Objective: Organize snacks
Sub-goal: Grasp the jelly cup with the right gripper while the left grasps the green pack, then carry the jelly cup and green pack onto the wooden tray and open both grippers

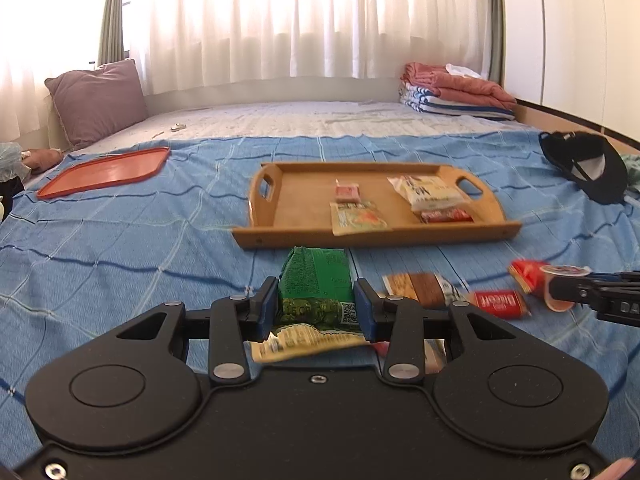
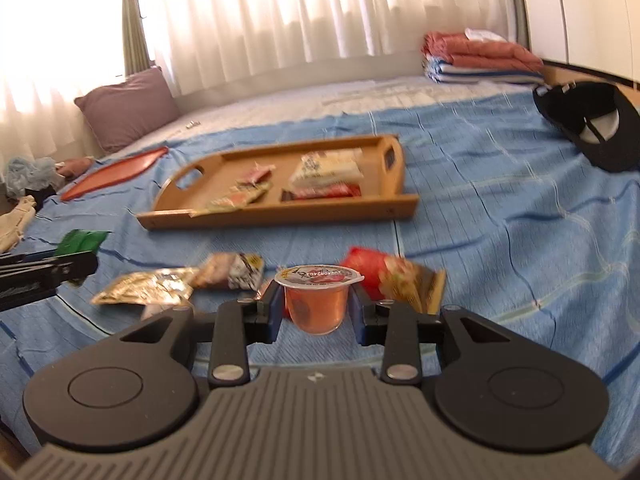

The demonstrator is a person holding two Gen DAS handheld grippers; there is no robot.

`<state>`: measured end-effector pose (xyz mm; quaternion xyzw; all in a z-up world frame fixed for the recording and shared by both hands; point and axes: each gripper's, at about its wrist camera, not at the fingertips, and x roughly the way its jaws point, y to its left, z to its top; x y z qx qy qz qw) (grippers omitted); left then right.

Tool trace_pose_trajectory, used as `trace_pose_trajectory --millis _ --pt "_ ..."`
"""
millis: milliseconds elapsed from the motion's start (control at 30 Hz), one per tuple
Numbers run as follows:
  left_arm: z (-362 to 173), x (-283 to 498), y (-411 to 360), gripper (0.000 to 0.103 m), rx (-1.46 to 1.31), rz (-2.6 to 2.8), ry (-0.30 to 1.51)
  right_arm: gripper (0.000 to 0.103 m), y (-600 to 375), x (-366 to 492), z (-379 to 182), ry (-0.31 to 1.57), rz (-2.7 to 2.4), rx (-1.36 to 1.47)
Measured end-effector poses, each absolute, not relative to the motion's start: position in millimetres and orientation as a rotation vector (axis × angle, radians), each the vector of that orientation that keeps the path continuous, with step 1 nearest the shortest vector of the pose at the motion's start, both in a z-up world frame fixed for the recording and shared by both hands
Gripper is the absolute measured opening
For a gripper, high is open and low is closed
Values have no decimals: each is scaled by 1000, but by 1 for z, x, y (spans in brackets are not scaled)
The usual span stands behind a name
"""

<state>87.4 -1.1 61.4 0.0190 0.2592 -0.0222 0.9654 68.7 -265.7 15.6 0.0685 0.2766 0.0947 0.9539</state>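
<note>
My left gripper (image 1: 316, 304) is shut on a green snack packet (image 1: 316, 276), held a little above the blue bedspread (image 1: 120, 260). My right gripper (image 2: 316, 308) is shut on a small jelly cup (image 2: 318, 300) with a peel lid. Each gripper shows at the edge of the other's view: the right gripper (image 1: 560, 291) with the jelly cup (image 1: 564, 271), the left gripper (image 2: 86, 266) with the green packet (image 2: 82, 242). Beyond both lies a wooden tray (image 1: 288, 236) holding several snacks. Loose on the bed are a beige packet (image 1: 304, 344), a brown packet (image 1: 420, 288) and a red biscuit packet (image 1: 498, 302).
An orange plastic lid (image 1: 104, 172) lies at the far left of the bedspread. A black cap (image 1: 588, 168) sits at the right. A purple pillow (image 1: 96, 100) and folded blankets (image 1: 456, 92) are at the back by the curtains.
</note>
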Motion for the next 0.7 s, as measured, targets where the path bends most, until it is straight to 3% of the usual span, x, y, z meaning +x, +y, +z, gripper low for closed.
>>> trace_pose_trajectory --millis 700 --pt "96 207 28 38 -43 -111 571 39 -292 169 64 517 166 211"
